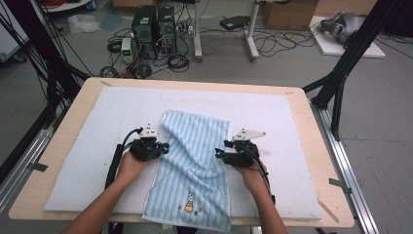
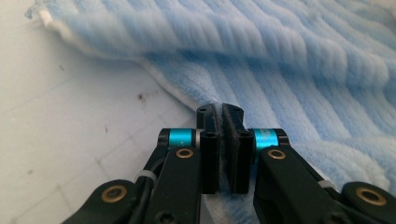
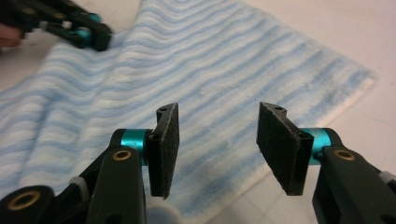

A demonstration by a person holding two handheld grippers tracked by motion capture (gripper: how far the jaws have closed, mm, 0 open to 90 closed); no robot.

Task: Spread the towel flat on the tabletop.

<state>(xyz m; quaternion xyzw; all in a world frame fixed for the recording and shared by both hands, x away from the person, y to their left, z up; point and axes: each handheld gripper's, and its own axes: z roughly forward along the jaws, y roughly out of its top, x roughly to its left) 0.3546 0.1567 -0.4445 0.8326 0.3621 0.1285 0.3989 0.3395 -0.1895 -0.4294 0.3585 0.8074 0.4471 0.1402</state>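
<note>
High view: on the pale blue mat [image 1: 97,146] covering the wooden table [image 1: 73,105], a striped blue towel [image 1: 195,161] runs from the centre toward six o'clock, its near end overhanging the edge. At the towel's nine o'clock, the left gripper [image 1: 163,146] has its jaws clenched on the towel's edge. At three o'clock, the right gripper [image 1: 219,154] has its jaws spread wide over the opposite edge.

towel [image 1: 192,165] – fluffy ribbed cloth | table [image 1: 319,131] – matt wood
</note>
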